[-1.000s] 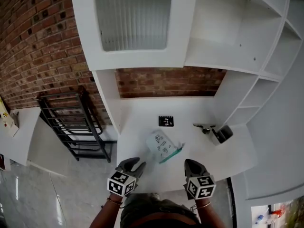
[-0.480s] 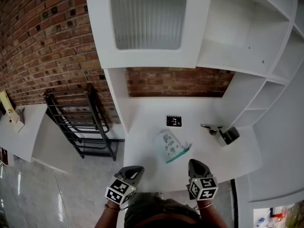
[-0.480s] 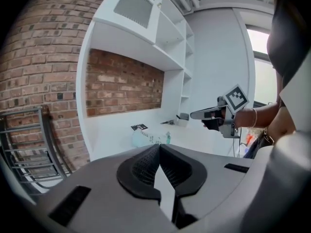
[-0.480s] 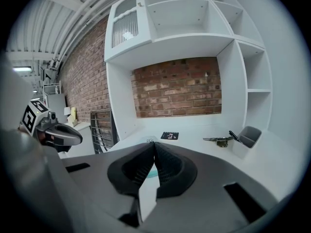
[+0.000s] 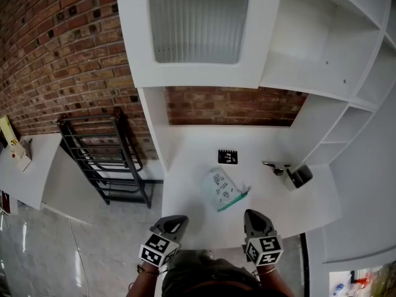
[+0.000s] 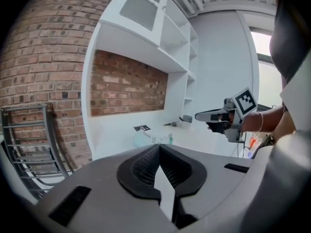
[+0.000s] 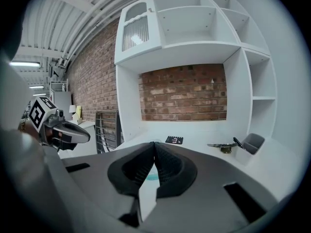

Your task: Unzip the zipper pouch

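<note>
Head view overhead, gripper views share desk (image 5: 275, 198)

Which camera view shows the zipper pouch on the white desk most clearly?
The head view: the whole pouch lies flat on the desk, uncovered. The left gripper view shows it small and distant. The right gripper view shows only a teal sliver behind the jaws.
</note>
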Motion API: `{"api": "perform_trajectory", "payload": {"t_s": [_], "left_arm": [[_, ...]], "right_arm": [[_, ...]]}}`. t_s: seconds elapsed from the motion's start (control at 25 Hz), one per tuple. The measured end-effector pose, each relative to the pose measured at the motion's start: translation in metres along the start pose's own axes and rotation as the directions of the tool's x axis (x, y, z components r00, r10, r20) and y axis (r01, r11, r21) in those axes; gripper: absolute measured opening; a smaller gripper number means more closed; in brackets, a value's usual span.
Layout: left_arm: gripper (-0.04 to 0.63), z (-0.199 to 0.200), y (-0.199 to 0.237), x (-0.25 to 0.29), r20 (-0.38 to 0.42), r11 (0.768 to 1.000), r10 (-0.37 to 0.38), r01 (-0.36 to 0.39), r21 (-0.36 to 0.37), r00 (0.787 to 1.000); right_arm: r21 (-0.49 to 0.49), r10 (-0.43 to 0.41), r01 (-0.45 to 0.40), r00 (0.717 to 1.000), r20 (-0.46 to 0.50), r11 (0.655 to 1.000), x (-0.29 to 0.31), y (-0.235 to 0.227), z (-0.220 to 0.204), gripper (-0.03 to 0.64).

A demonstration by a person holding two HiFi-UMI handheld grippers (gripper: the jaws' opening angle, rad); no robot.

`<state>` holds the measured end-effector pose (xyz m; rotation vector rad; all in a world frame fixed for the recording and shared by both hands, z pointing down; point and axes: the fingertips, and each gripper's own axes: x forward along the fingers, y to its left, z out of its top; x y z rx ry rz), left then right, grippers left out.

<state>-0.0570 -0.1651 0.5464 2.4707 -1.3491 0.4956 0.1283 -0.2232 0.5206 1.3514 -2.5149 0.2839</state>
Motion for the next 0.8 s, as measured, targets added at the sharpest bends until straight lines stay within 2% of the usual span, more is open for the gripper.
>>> {"api": "perform_trajectory", "payload": {"t_s": [0.4,0.8], "left_arm": [[0.003,0.004,0.006,0.008,0.002,1.000,0.008,-0.008,-0.003,1.000],[0.003,0.012,0.012,0.021,-0.009,0.999,-0.001,0.001,0.035,1.000]], "right_arm": [[0.026,0.000,0.001,1.000,-0.025,1.000,0.005,-0.004,-0.007,0.002],[0.024,-0.015,0.016,0.999,-0.032,1.000,0.015,-0.011,-0.001,0.002]]}}
